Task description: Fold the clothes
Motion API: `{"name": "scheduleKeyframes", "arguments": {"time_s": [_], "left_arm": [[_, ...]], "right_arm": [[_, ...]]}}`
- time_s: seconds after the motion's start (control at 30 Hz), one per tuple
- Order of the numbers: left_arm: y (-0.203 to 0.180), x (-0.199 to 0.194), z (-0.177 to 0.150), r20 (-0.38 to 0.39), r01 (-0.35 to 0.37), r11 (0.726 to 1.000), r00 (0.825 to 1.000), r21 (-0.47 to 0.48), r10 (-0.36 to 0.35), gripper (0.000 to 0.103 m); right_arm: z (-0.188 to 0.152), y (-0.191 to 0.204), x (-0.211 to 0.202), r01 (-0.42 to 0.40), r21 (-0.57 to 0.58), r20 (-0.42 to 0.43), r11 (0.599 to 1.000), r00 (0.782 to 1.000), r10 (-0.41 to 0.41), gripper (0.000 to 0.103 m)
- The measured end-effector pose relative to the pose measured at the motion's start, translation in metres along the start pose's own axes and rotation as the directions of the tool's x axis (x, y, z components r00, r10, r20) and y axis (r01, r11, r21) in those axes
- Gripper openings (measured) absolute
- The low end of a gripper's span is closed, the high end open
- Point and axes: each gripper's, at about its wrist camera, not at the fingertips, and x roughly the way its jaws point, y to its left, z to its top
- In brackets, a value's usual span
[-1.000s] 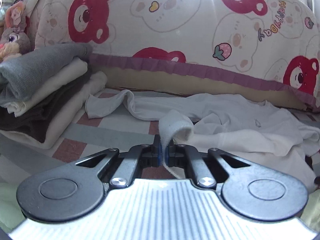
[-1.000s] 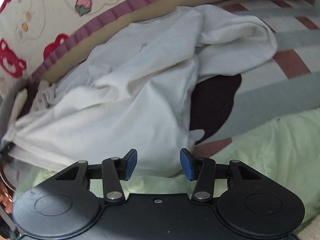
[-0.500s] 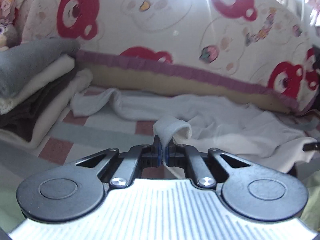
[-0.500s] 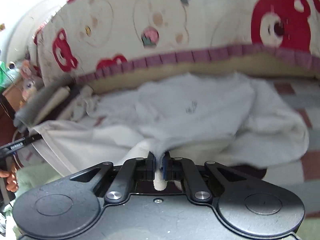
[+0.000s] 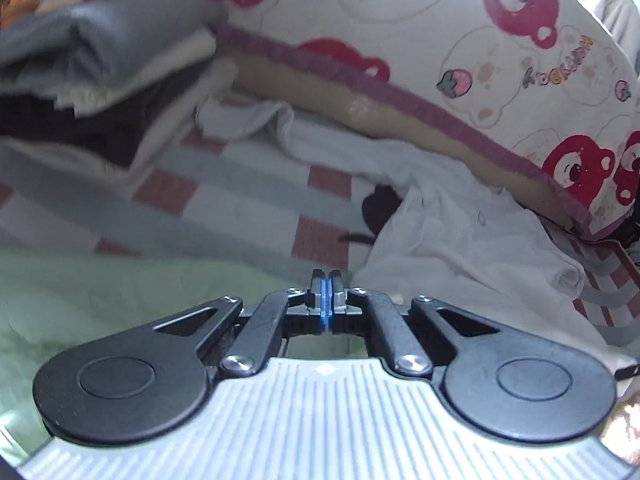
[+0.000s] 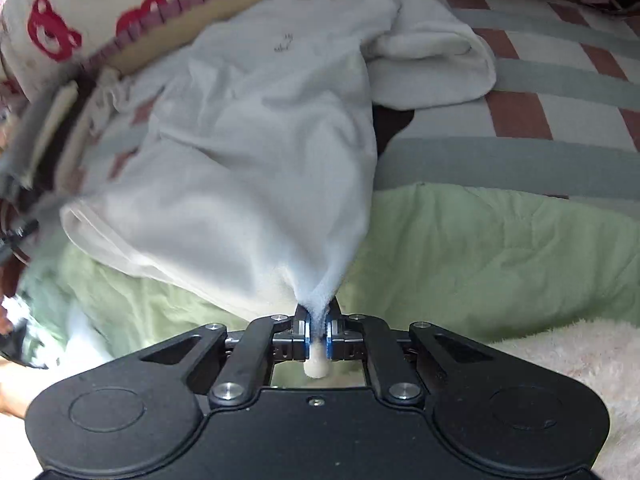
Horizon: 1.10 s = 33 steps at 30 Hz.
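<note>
R gripper (image 6: 318, 330) has its jaws clamped on a pinch of the white garment (image 6: 256, 152); they've just been closing, w/ cloth between them, and a small nub of fabric pokes out behind the pads toward 6 o'clock. From that pinch the garment fans up & out toward 11 o'clock in the right wrist view, stretched taut near the grip, w/ a tiny dark mark on its chest near 12. One thick folded part bunches at 1–2 o'clock. Garment lies on the bed, partly over a striped sheet (image 6: 540, 80) w/ grey & red-brown blocks, partly over a pale green blanket (image 6: 500, 248) that fills the 3–4 o'clock side. A fluffy cream fabric (image 6: 580, 356) sits at 4 o'clock by the gripper body. L gripper (image 5: 325, 300) has its jaws together, blue pads touching, nothing between them. In the left wrist view the white garment (image 5: 460, 232) lies at 2–3 o'clock of the fingertips, apart from them, one sleeve trailing toward 11–12 o'clock across the striped sheet (image 5: 248, 184). A stack of folded clothes (image 5: 100, 80), grey on top, cream & dark layers below, sits at 10 o'clock. A bear-print quilt (image 5: 440, 20) w/ purple trim runs across the back from 12 to 3 o'clock. View is blurred on the left.
</note>
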Motion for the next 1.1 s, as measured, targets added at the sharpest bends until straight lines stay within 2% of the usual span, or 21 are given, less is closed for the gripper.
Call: {"name": "scheduleKeyframes", "arguments": {"time_s": [0.07,0.1,0.13,0.17,0.2,0.23,0.27,0.33,0.4,0.47,0.5,0.57,0.67,0.7,0.77,0.83,0.9,1.03,1.1], "left_arm": [[-0.002,0.016,-0.011,-0.034,0.006,1.000,0.999,0.000,-0.006,0.004],[-0.004,0.023,-0.015,-0.048,0.005,1.000,0.999,0.011,-0.004,0.006],[-0.006,0.028,-0.019,-0.061,0.012,1.000,0.998,0.013,-0.011,0.008],[-0.007,0.032,-0.022,-0.074,0.022,1.000,0.997,0.011,-0.021,0.015],[-0.006,0.034,-0.025,-0.082,0.032,0.999,0.996,-0.004,-0.033,0.025],[-0.005,0.035,-0.028,-0.084,0.050,0.999,0.995,-0.019,-0.052,0.028],[-0.004,0.035,-0.029,-0.080,0.073,0.997,0.994,-0.021,-0.074,0.030],[-0.006,0.032,-0.029,-0.069,0.082,0.997,0.994,-0.004,-0.082,0.031],[-0.012,0.028,-0.027,-0.055,0.089,0.995,0.995,0.049,-0.086,0.039],[-0.018,0.023,-0.023,-0.034,0.092,0.990,0.995,0.109,-0.088,0.047],[-0.022,0.021,-0.020,-0.010,0.061,0.990,0.998,0.124,-0.060,0.047],[-0.029,0.015,-0.014,0.047,-0.021,0.989,0.999,0.144,0.014,0.042],[-0.030,0.008,-0.005,0.054,0.017,0.991,0.998,0.132,-0.024,0.043],[-0.031,0.008,-0.004,0.040,0.025,0.989,0.999,0.148,-0.031,0.043],[-0.036,0.013,-0.004,-0.001,0.024,0.976,1.000,0.215,-0.025,0.043],[-0.044,0.022,-0.009,-0.047,0.015,0.951,0.999,0.309,0.000,0.043],[-0.050,0.032,-0.015,-0.097,0.035,0.930,0.995,0.367,0.001,0.043],[-0.058,0.048,-0.018,-0.123,0.065,0.924,0.992,0.377,-0.020,0.046],[-0.063,0.061,-0.018,-0.126,0.058,0.915,0.992,0.399,-0.008,0.048]], "right_arm": [[-0.004,0.019,0.005,0.082,-0.130,0.011,0.988,0.997,-0.081,0.009],[-0.004,0.029,0.005,0.125,-0.200,0.024,0.972,0.992,-0.122,0.012],[-0.005,0.041,0.003,0.170,-0.298,0.045,0.939,0.985,-0.164,0.014],[-0.005,0.054,-0.001,0.240,-0.406,0.104,0.882,0.971,-0.216,0.021],[-0.005,0.063,-0.007,0.317,-0.478,0.188,0.819,0.948,-0.257,0.042],[-0.005,0.069,-0.012,0.376,-0.508,0.262,0.775,0.925,-0.276,0.050],[-0.003,0.072,-0.018,0.388,-0.518,0.295,0.763,0.918,-0.266,0.053],[0.006,0.076,-0.028,0.323,-0.508,0.289,0.799,0.937,-0.195,0.052],[0.008,0.087,-0.032,0.250,-0.505,0.293,0.826,0.950,-0.108,0.053],[0.010,0.098,-0.025,0.159,-0.527,0.262,0.835,0.965,-0.019,0.053],[0.011,0.102,-0.017,0.129,-0.539,0.244,0.833,0.970,0.008,0.053],[0.010,0.117,0.008,0.104,-0.562,0.206,0.820,0.978,0.017,0.053],[-0.001,0.146,0.041,0.078,-0.627,0.154,0.775,0.988,0.025,0.053],[-0.003,0.156,0.053,0.071,-0.649,0.140,0.757,0.990,0.028,0.053],[-0.002,0.172,0.073,0.059,-0.661,0.125,0.748,0.992,0.032,0.053],[0.004,0.184,0.089,0.044,-0.655,0.108,0.754,0.994,0.035,0.053],[0.010,0.190,0.100,0.060,-0.644,0.107,0.762,0.994,0.012,0.053],[0.017,0.184,0.108,0.070,-0.611,0.098,0.788,0.995,-0.012,0.053],[0.018,0.174,0.105,0.088,-0.583,0.111,0.808,0.993,-0.029,0.053]]}}
